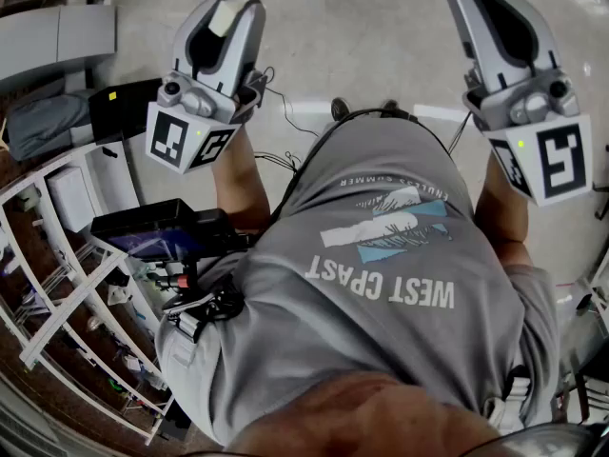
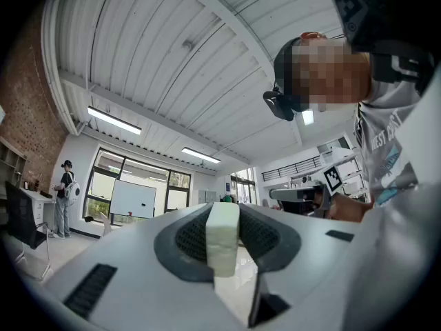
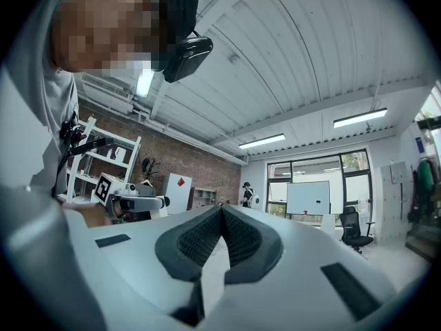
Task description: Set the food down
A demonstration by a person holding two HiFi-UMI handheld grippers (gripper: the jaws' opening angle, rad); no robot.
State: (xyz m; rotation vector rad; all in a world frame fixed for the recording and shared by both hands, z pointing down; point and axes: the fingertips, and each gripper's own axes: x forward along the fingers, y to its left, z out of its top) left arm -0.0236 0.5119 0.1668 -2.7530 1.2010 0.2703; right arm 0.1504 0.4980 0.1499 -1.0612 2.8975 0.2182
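The left gripper [image 1: 231,6], held up at about eleven o'clock from the person [image 1: 381,331], pinches a pale block of food [image 2: 222,238] upright between its pads. The right gripper [image 3: 221,214], at one o'clock, has its jaws closed tip to tip. A white shelf rack [image 1: 57,293] stands at eight o'clock.

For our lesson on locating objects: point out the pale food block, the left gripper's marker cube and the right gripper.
pale food block [image 2: 222,236]: left gripper view, front face.
left gripper's marker cube [image 1: 169,139]: head view, left marker face.
right gripper [image 3: 222,211]: right gripper view, between closed jaw tips.
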